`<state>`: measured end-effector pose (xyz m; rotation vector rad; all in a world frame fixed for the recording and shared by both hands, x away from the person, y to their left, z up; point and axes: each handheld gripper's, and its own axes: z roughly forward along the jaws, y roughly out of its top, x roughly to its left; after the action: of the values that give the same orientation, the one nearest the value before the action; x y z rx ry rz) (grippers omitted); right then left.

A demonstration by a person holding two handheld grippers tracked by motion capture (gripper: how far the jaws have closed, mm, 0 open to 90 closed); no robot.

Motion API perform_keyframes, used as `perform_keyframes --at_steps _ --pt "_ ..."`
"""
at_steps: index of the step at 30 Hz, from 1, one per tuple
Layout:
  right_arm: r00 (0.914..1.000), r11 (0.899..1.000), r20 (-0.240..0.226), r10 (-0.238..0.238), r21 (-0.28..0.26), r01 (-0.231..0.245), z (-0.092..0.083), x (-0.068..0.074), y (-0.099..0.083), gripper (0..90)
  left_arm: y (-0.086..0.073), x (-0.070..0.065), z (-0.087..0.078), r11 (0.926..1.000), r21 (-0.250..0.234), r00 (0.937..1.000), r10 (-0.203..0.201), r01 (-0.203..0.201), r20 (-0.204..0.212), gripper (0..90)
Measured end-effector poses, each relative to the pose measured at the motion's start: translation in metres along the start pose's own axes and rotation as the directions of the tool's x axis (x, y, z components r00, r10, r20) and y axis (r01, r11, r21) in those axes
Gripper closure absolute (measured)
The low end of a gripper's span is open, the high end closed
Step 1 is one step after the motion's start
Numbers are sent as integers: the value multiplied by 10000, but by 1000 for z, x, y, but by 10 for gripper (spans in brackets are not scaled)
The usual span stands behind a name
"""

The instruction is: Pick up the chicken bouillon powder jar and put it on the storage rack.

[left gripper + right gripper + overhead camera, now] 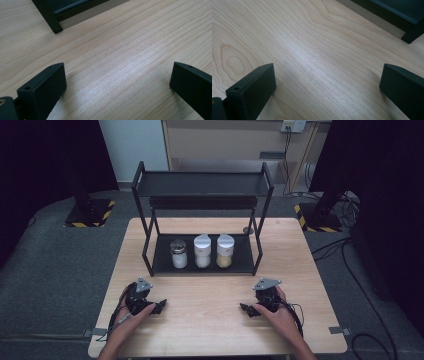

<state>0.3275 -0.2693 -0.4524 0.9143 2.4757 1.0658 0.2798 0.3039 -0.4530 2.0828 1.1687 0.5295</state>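
Wooden table (215,320) — pale, with visible grain — carries everything we see. At its far half stands a black two-tier rack (202,185), and on the rack's lower shelf three jars sit upright in a row, just beside one another: a clear jar with a dark lid (178,253) holding something white, a white-capped jar (202,251) with white contents in the middle, and a second white-capped jar (225,250) with yellowish contents on the right.

We hold the left gripper (159,306) low over the near left part of the table, its tips pointing toward the middle; in the left gripper view its jaws stand wide apart with bare wood between them, and a foot of the rack shows at the top. The right gripper (247,309) mirrors it on the near right — released, jaws spread wide, nothing between them. In the right gripper view the rack's base edge crosses the upper right corner.

Both grippers are well apart from the jars, and the open strip of table lies between them and the rack.
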Motion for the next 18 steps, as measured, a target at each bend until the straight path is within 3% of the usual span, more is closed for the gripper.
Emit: perform_keyframes --at_steps 18 --pt "10000 10000 30 29 -1 -29 0 1 0 10 0 -1 -1 10000 17 10000 -36 36 -10 0"
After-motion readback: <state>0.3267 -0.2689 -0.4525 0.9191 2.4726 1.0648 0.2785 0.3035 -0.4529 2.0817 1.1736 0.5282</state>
